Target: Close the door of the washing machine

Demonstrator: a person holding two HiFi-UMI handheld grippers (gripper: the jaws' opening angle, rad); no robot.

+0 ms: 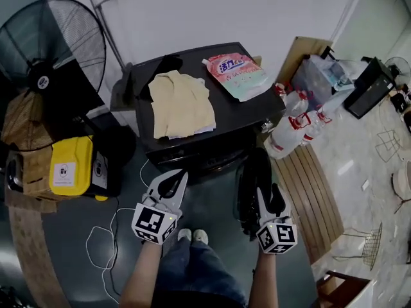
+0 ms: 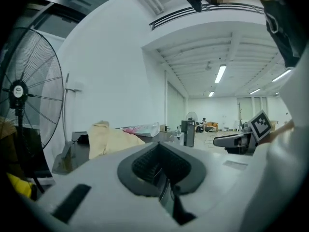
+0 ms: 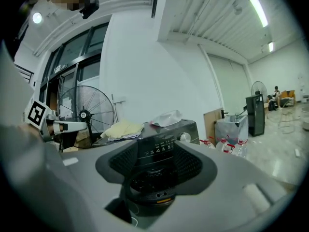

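The white plastic left hand-held gripper (image 1: 182, 174) and black right hand-held gripper (image 1: 256, 154) each carry a black-and-white square-marker cube (image 1: 154, 223). The person wears blue denim jeans (image 1: 192, 271) and white shoes (image 1: 192, 236).

The dark floor (image 1: 77, 236) carries the washing machine (image 1: 241, 112); on the washing machine's flat top lie a yellow cloth (image 1: 182, 103) at the middle, a black cloth (image 1: 160, 66) at its back left corner and a pink pouch (image 1: 236, 74) towards its right; left of the washing machine stand a fan (image 1: 54, 40) and a yellow box (image 1: 70, 165); right of it, bottles (image 1: 292, 124); before it, a white cable (image 1: 103, 236).
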